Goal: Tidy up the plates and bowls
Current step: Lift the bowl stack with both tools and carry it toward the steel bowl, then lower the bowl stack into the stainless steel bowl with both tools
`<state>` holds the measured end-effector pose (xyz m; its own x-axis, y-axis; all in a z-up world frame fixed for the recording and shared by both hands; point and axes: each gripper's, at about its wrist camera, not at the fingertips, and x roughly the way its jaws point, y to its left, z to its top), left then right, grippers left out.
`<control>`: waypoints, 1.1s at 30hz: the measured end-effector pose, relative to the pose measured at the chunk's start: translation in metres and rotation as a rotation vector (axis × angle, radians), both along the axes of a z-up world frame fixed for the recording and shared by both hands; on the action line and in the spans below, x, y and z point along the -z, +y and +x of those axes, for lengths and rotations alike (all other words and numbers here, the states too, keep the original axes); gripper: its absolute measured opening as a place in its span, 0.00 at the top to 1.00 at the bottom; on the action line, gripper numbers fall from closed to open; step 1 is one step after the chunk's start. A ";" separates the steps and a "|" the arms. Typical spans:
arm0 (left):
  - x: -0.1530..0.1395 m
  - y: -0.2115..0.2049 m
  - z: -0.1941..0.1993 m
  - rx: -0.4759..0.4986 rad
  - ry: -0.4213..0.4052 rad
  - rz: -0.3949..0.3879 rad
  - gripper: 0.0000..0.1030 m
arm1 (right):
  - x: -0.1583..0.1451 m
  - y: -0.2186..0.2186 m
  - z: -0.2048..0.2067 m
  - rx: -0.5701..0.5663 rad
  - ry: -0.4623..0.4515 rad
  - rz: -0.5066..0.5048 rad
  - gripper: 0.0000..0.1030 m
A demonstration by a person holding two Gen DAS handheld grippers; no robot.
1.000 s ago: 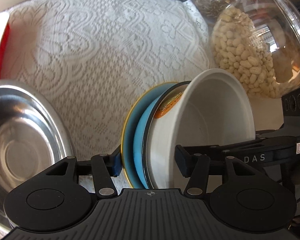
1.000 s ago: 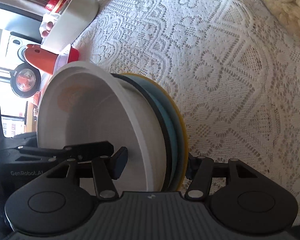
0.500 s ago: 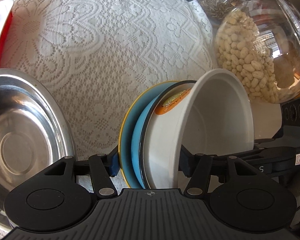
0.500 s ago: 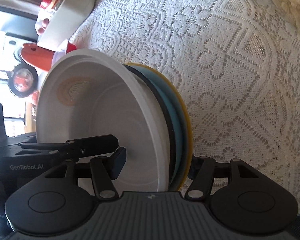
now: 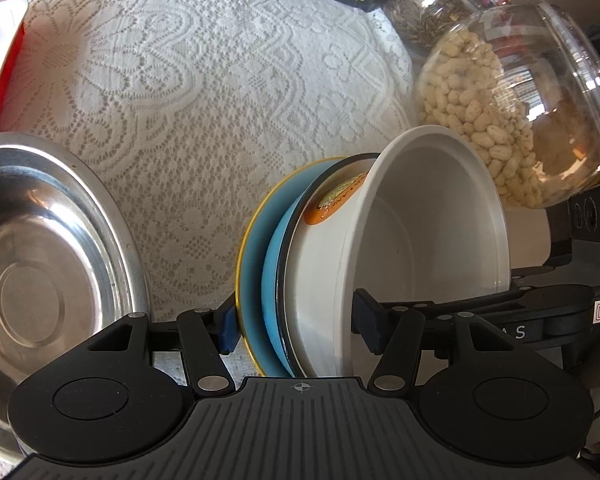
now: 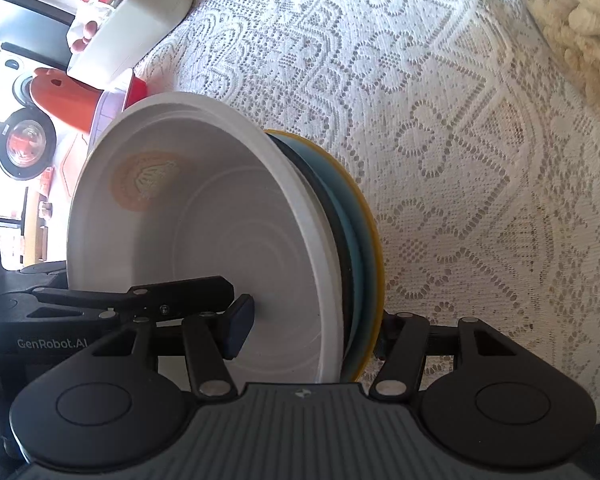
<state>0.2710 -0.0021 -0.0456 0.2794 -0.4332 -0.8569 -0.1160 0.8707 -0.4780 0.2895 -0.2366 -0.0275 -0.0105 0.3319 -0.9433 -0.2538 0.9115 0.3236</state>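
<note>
Both the left gripper and the right gripper have jaws spread wide, clamping the stack's rim. Left of it lace-covered desk lies open, then a steel bowl, partly cut off.

Home dining table, lace tablecloth, peanut jar

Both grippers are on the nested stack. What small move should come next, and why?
Probably ease the nested stack down flat onto the lace tablecloth. The right gripper clamps it across the white bowl and yellow-rimmed plate, the left gripper straddles it too, and the steel bowl leaves open cloth beside it.
</note>
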 end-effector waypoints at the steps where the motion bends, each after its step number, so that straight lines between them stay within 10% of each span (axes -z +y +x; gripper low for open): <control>1: -0.002 0.001 -0.001 -0.003 -0.008 -0.005 0.41 | -0.004 0.001 0.000 -0.003 -0.008 -0.005 0.43; 16: -0.047 0.060 -0.041 -0.135 -0.159 -0.075 0.41 | -0.065 0.080 -0.010 -0.142 -0.155 -0.074 0.43; 33: -0.021 0.164 -0.109 -0.361 -0.157 -0.145 0.41 | -0.031 0.213 -0.028 -0.354 -0.074 -0.172 0.43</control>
